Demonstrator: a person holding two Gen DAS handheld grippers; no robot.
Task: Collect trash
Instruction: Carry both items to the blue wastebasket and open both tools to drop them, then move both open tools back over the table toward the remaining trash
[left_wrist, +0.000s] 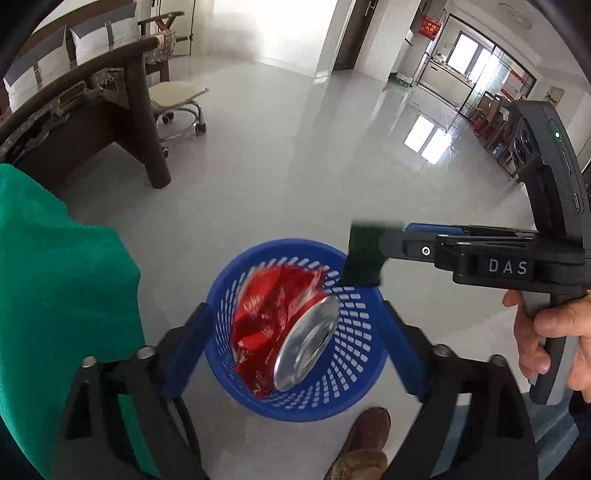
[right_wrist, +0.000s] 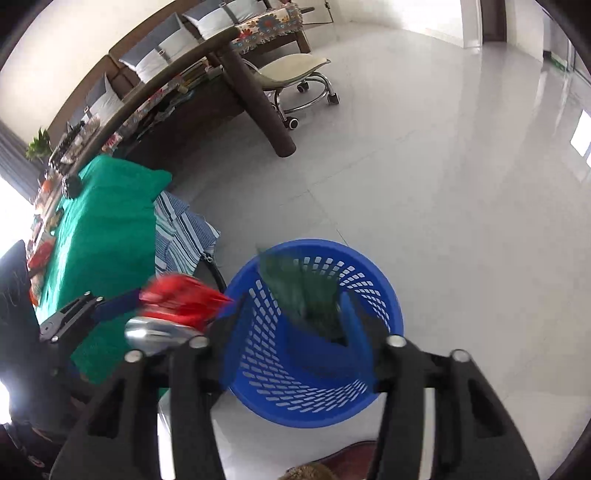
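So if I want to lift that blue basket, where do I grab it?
Probably by the top rim of the blue basket, coming straight down from above, with one finger inside and one outside. It stands upright on the floor with its mouth open upward. Its wall looks thin enough to pinch, while the round body looks too wide to squeeze.

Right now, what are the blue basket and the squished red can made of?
The blue basket looks like moulded plastic: one even glossy colour, thin walls pierced with neat rows of slots. The red can looks like thin metal, probably aluminium: a shiny silver dished end and a crumpled, printed red body.
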